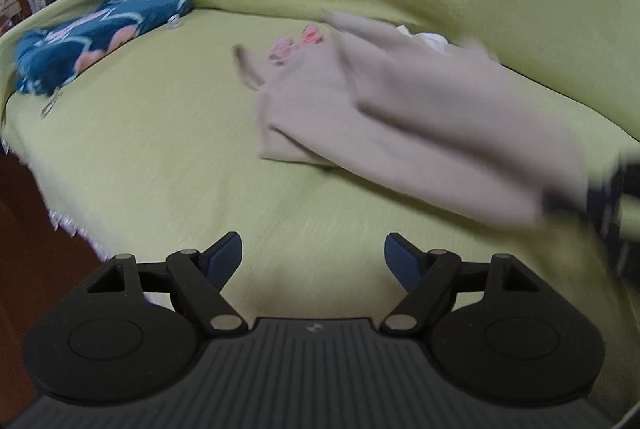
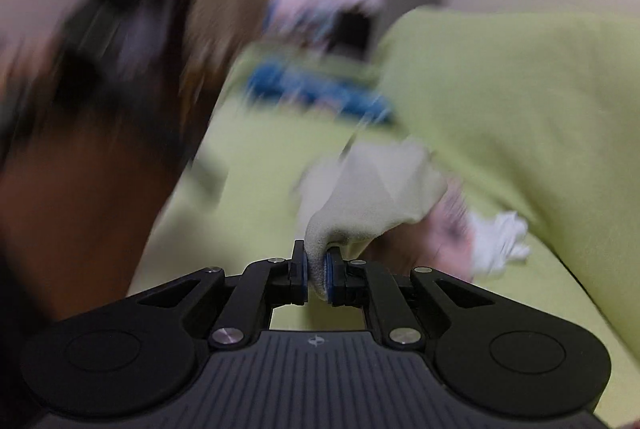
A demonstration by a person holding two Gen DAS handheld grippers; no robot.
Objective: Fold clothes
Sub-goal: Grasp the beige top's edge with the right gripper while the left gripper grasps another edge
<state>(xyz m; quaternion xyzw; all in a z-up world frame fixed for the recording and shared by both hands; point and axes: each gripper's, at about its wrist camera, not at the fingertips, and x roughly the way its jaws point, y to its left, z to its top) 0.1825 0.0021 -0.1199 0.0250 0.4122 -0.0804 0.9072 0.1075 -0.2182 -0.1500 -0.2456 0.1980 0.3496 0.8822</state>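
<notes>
- Right gripper clamped on a bunched edge of the beige garment; thin pinch, could slip out w/ a fast pull.
- Left gripper wide open, holding nothing, hovering over near part of green sofa cover.
- Garment lies mid-right on seat; one-sided lift may drag or bunch it, skewing the fold.
- Blue clothing far left, white cloth just beside garment: might snag.

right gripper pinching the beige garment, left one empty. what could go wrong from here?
1. The right gripper pinches only a bunched edge of the beige garment; a pull may slip it free.
2. The left gripper is open over bare green cover, so the garment may drag or bunch.
3. A white cloth beside it could get caught.
</notes>
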